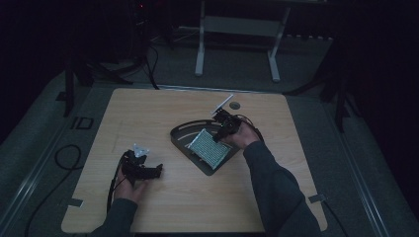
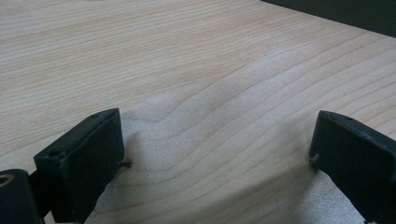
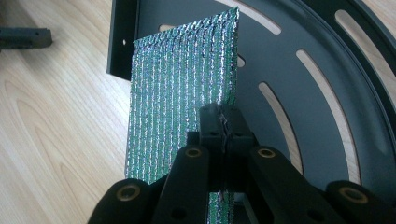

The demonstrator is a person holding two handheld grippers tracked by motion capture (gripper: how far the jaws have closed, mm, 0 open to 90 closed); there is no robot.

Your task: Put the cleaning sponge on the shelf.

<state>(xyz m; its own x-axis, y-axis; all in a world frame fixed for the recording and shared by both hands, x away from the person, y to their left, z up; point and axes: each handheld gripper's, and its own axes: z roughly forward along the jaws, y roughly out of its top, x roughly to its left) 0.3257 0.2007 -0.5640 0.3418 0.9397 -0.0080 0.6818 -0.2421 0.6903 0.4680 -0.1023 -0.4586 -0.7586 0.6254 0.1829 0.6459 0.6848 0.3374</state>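
While the left hand-held gripper (image 1: 157,170) rests low on the wooden counter (image 1: 163,113) at about seven o'clock of the high view, its black jaws stand wide apart with nothing but bare wood grain between them, as the left gripper view makes plain. A person's hand wraps its body from below, and a sleeve comes in from the bottom edge.

The right hand-held gripper (image 1: 218,138) sits just right of the counter's middle, at roughly three o'clock from the silvery quilted foil pad (image 1: 208,147). Its jaws are pressed nearly together on the edge of that pad — in the right gripper view the two black tips meet on the thin foil sheet (image 3: 184,88), which runs up and away from them toward twelve o'clock. The pad shows a ribbed, shiny surface with a greenish cast (the light is dim, so the colour is uncertain).

Under the pad lies a dark fan-shaped metal plate (image 1: 179,136) with long curved slots, flat on the counter; the pad covers its middle and right part, and the plate's rounded rim shows at nine to eleven o'clock of the pad. In the right gripper view the slots (image 3: 280,116) arc off to the right of the pad, with wood showing through them.

A small round hole (image 1: 234,105) sits in the counter at twelve o'clock — beyond the right hand-held gripper, near the far edge.
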